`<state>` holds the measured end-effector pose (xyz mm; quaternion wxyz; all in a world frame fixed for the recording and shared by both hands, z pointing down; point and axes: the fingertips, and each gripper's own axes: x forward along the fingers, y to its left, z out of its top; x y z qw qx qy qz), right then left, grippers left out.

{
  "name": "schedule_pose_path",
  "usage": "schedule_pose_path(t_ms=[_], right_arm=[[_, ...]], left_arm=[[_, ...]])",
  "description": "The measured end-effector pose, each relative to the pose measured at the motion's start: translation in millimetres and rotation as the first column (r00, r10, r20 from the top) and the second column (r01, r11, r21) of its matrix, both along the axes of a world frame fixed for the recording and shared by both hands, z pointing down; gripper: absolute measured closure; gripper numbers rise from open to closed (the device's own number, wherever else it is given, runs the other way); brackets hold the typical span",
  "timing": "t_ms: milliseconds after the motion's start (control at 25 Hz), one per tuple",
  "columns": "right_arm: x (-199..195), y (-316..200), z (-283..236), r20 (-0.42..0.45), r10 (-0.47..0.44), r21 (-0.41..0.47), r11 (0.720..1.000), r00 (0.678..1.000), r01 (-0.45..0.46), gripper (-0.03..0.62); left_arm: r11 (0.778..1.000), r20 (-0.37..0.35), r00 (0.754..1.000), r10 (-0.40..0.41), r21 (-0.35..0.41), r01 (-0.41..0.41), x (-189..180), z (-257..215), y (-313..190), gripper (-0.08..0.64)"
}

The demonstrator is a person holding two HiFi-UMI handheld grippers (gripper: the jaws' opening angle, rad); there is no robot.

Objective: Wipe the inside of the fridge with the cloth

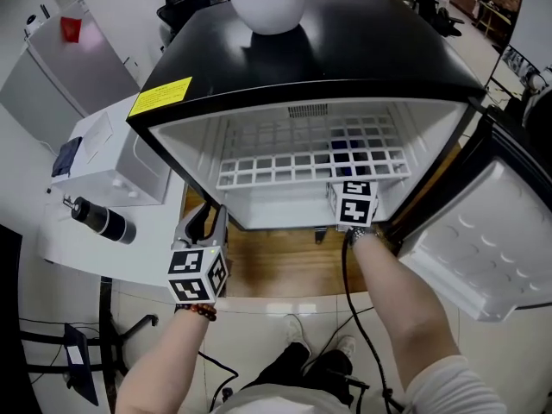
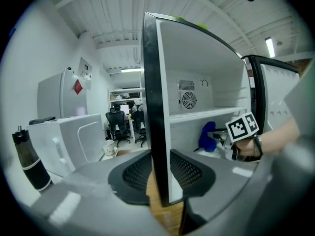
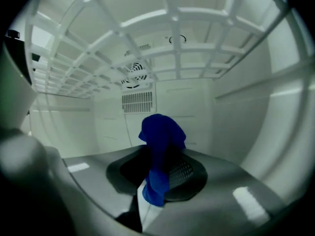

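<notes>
Currently the cloth [image 3: 160, 141] is hanging pinched by its lower fold in the right gripper [image 3: 156, 178], bunching soft and light under the wire shelf [image 3: 147, 48] inside the fridge [image 1: 345, 59]. Likely needing a fuller bite to wipe flat. Left gripper [image 2: 160, 181] is clamping the fridge's left wall [image 2: 151, 82].

1. Fridge [image 1: 345, 50]: outer shell black, glossy, catching reflections; inner walls white plastic, smooth with a slight sheen.
2. Shelf [image 1: 293, 166]: white coated grid, smooth.
3. Cloth [image 3: 160, 136]: deep blue fabric, soft, nappy, matt.
4. Desk [image 1: 285, 266]: wood, visible grain, satin finish.
5. Right claw [image 3: 157, 177]: grey matt plastic shell; inner faces dark, mesh-textured.
6. Bowl [image 1: 267, 3]: white, smooth, glossy.
</notes>
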<state>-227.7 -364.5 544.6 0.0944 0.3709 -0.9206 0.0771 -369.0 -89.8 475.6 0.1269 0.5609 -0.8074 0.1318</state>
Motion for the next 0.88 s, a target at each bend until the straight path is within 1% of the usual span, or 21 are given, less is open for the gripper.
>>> schedule_pose_path(t_ms=[120, 280, 520, 720, 880], right_arm=[[-20, 30, -14, 0.016, -0.072, 0.012, 0.997, 0.997, 0.072, 0.515], [-54, 72, -24, 0.043, -0.165, 0.0, 0.986, 0.985, 0.166, 0.515], [-105, 120, -18, 0.046, -0.267, -0.032, 0.963, 0.963, 0.269, 0.515], [-141, 145, 9, 0.0, -0.34, -0.089, 0.937, 0.941, 0.338, 0.515], [-154, 149, 29, -0.051, -0.367, -0.128, 0.925, 0.929, 0.359, 0.515]], left_arm=[[1.0, -0.002, 1.0, 0.002, -0.002, -0.002, 0, 0, 0, 0.453], [1.0, -0.004, 1.0, 0.01, -0.006, -0.01, 0, 0, -1, 0.453], [1.0, -0.01, 1.0, 0.023, -0.01, -0.023, 1, 0, -1, 0.453], [0.999, -0.004, 0.999, 0.034, -0.009, -0.034, 1, -1, -1, 0.452], [0.999, 0.007, 0.999, 0.047, -0.014, -0.047, 1, -1, -2, 0.452]])
